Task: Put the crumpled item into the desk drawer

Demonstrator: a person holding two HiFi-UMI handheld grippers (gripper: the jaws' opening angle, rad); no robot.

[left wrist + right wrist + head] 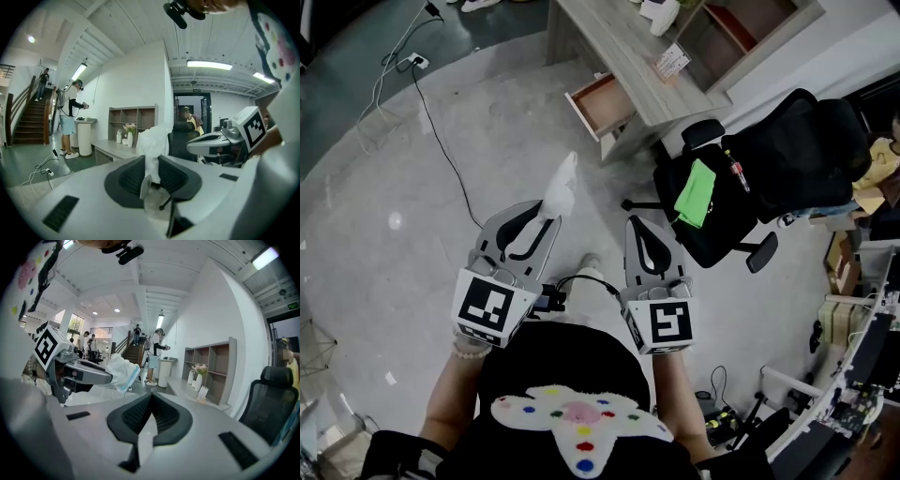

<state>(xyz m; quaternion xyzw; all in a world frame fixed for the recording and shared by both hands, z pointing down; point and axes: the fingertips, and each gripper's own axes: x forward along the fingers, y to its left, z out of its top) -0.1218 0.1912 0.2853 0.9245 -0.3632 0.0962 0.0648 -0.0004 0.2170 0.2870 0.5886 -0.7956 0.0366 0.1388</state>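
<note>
My left gripper is shut on a crumpled white item, which sticks out past its fingertips. In the left gripper view the crumpled item stands pinched between the dark pads. My right gripper hangs beside it on the right, shut with nothing in it; its pads meet at the tips in the right gripper view, where the crumpled item shows at the left. Ahead stands a grey desk with its drawer pulled open and nothing visible inside.
A black office chair with a green cloth on its seat stands right of the drawer. Black cables run across the concrete floor at left. Shelving sits behind the desk. People stand by stairs in the distance.
</note>
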